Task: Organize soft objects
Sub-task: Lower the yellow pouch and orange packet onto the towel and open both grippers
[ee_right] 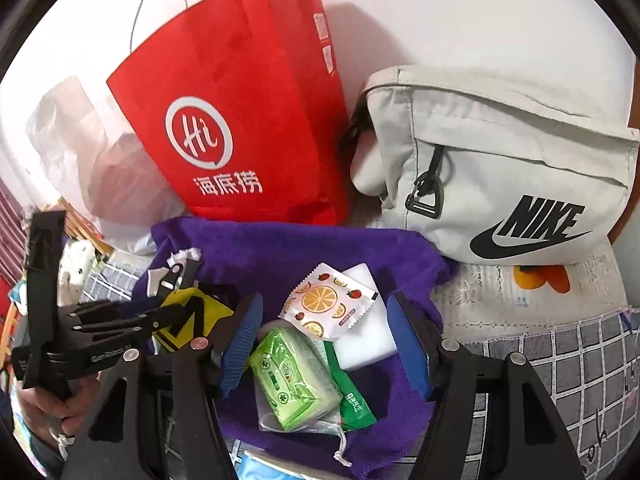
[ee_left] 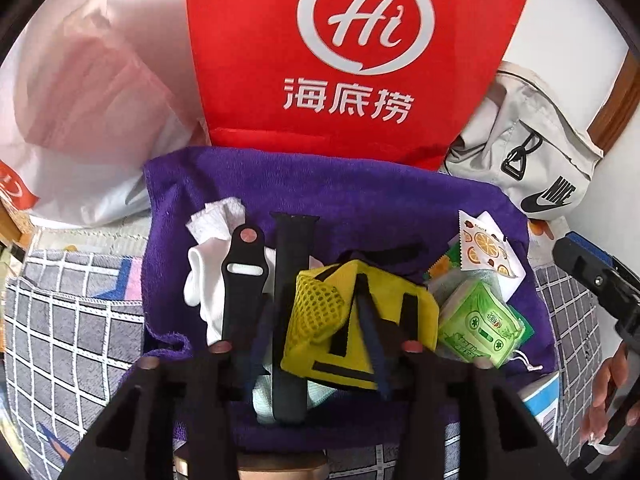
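A purple towel (ee_left: pixel 360 208) lies on the bed with soft items piled on it: a yellow pouch with black straps (ee_left: pixel 360 320), two black watch straps (ee_left: pixel 240 280), white socks (ee_left: pixel 208 280), a green tissue pack (ee_left: pixel 480 328) and an orange-print sachet (ee_left: pixel 484 248). My left gripper (ee_left: pixel 316 348) is open, its fingers on either side of the yellow pouch and straps. My right gripper (ee_right: pixel 328 340) is open above the green tissue pack (ee_right: pixel 292 384) and the orange-print sachet (ee_right: pixel 324 304), its blue pads (ee_right: pixel 244 340) spread wide.
A red Haidilao bag (ee_left: pixel 360 60) stands behind the towel, with a white plastic bag (ee_left: pixel 80 100) to its left and a grey Nike bag (ee_right: pixel 500 168) to its right. A grey checked blanket (ee_left: pixel 72 320) covers the bed. A white wall is behind.
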Tool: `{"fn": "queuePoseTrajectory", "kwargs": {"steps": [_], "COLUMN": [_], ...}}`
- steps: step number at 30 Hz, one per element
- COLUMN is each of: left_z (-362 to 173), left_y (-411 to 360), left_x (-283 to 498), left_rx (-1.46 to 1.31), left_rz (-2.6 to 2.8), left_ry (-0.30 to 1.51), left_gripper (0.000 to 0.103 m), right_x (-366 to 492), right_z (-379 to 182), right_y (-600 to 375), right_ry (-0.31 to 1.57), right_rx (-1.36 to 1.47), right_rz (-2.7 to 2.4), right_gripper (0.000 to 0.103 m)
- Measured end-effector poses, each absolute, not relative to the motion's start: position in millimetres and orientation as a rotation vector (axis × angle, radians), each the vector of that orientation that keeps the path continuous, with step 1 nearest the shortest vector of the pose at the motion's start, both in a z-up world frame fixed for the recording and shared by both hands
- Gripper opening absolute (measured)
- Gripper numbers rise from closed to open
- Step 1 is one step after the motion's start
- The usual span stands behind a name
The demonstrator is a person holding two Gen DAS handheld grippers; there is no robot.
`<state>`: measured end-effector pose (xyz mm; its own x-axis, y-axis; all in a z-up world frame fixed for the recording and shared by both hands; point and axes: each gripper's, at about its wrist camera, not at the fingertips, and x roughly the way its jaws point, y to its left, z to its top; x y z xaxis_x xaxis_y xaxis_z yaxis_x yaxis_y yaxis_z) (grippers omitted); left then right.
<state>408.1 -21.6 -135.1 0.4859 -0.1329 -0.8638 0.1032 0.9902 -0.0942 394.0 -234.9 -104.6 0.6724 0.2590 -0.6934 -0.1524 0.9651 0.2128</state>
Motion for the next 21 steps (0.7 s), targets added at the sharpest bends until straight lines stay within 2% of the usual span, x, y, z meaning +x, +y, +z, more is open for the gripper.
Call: {"fn": "queuePoseTrajectory", "kwargs": {"steps": [4,10,14,21], "left_z": [-129,-115,-104,-77], "left_y": [-24,-19,-17,-18], "left_x": [402,393,387,369], "left_rx": [-0.018,-0.030,-0.020,-0.023], "left_rz": [-0.142,-0.147,-0.144,-0.156], "left_ry": [1.037,1.004,0.979,0.921], "left_gripper": [0.051,0.051,0.051,0.051], "right_x": [396,396,392,366], "right_z": [-107,-108,-105,-85], "right_y": [-228,-211,-212,-211], "right_ry": [0.815,0.867,0.888,0.871], "right_rx": [0.130,0.066,0.126,0.119], "right_rz": [0.243,0.268,0.297,0.272], "right_gripper": [0.073,0.073,0.073,0.073]}}
